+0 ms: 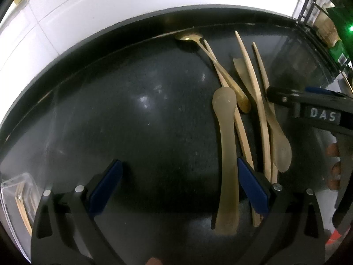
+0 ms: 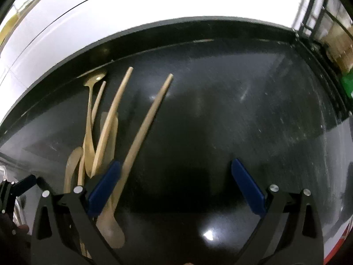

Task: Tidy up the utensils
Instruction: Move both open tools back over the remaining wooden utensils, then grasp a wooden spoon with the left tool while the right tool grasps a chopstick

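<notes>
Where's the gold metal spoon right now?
The gold metal spoon lies at the far edge of the dark countertop, bowl near the back rim, left of the wooden chopsticks.

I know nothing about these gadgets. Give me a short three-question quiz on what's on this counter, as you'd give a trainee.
1. True or false: the left hand-held gripper is open.
2. What colour is the counter? A white, B black, C red.
3. Fill in: the gold spoon lies with its bowl toward the ____ wall.

Key: 1 true; 2 B; 3 white.
</notes>
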Demonstrator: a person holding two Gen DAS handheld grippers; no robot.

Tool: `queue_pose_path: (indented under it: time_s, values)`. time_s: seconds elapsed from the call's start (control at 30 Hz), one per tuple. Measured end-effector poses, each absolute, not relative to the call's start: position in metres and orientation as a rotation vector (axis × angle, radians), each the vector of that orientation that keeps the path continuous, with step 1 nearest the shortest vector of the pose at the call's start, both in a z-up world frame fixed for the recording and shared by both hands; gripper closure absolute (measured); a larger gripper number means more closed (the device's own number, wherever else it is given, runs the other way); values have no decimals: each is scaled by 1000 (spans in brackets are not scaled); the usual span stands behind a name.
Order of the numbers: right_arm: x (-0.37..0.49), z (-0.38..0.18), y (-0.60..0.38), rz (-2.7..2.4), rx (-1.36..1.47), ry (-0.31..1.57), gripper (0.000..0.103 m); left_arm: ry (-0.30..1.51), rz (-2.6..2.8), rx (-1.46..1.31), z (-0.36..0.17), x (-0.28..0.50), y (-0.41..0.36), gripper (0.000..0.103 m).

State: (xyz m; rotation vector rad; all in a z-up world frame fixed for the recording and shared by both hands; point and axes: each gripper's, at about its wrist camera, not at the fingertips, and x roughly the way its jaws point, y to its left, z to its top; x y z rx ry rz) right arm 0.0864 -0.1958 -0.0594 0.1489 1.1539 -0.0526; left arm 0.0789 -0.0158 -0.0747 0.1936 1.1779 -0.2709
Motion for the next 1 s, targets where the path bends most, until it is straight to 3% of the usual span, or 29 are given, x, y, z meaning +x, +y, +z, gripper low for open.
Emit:
queue_pose_path:
  time_s: [0.73,0.77,0.8,0.83,0.87,0.9,1.0]
  values:
    - [69,-59,-163,-166,189,1152,5,1153,-206,145,-74,70,-17,5]
    - [69,-59,-164,-145,178,1150,7,1162,-206,146,-73,71,-17,5]
    - [71,-59,-166,-116,162,1139,17,1160,-206,146,-73,71,-17,7]
    - [68,-55,-161,-49,120,1109,25,1124,-223,142,-69,68,-18,26]
    - [65,-50,-157,8,86,1079,64,1084,-273,168,-64,63,-25,66]
    - [63,-47,-156,40,77,1083,90,1068,-317,200,-61,59,-35,95]
    - [62,-46,-167,92,137,1112,96,1073,-297,171,-60,57,-38,94]
